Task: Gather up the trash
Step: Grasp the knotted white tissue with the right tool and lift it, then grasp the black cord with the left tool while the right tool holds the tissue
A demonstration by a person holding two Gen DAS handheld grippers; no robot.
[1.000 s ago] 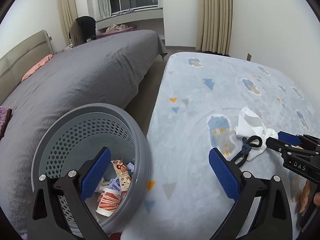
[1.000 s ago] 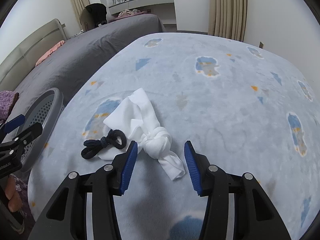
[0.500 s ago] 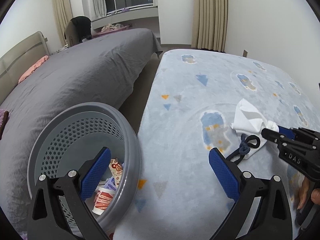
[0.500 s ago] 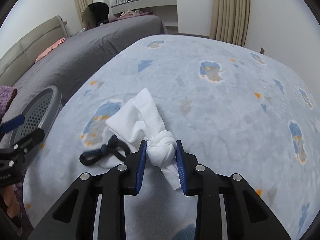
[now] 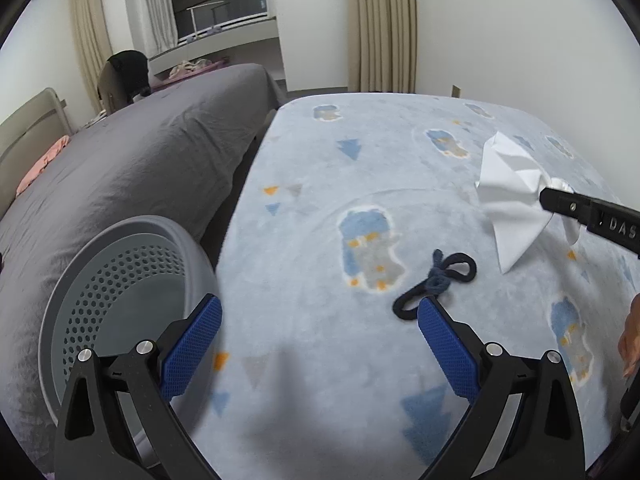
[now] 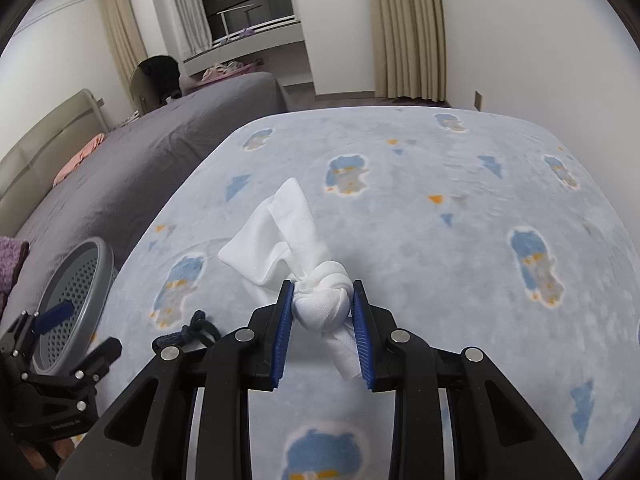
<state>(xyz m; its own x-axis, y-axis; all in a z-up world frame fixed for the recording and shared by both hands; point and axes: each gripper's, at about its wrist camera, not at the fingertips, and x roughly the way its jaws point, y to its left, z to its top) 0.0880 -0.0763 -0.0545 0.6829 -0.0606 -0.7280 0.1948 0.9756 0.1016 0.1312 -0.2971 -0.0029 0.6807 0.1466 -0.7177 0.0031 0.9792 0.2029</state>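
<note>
My right gripper (image 6: 323, 306) is shut on the knot of a white knotted cloth (image 6: 288, 236) and holds it above the light blue patterned blanket (image 6: 440, 240); the cloth (image 5: 510, 184) also shows at the right of the left wrist view. A dark knotted cord (image 5: 436, 284) lies on the blanket, just ahead of my left gripper's right fingertip, and shows in the right wrist view (image 6: 188, 334). My left gripper (image 5: 318, 342) is open and empty between the cord and a grey perforated basket (image 5: 120, 280), also seen in the right wrist view (image 6: 76, 300).
A bed with a dark grey cover (image 5: 132, 168) runs along the left, with a gap between it and the blanket. Curtains (image 5: 380, 24) and a wall stand at the far end. The basket sits against the grey bed.
My right gripper closed on the cloth's knot and lifted it off the blanket, leaving the cord behind. My left gripper moved right, away from the basket and toward the cord.
</note>
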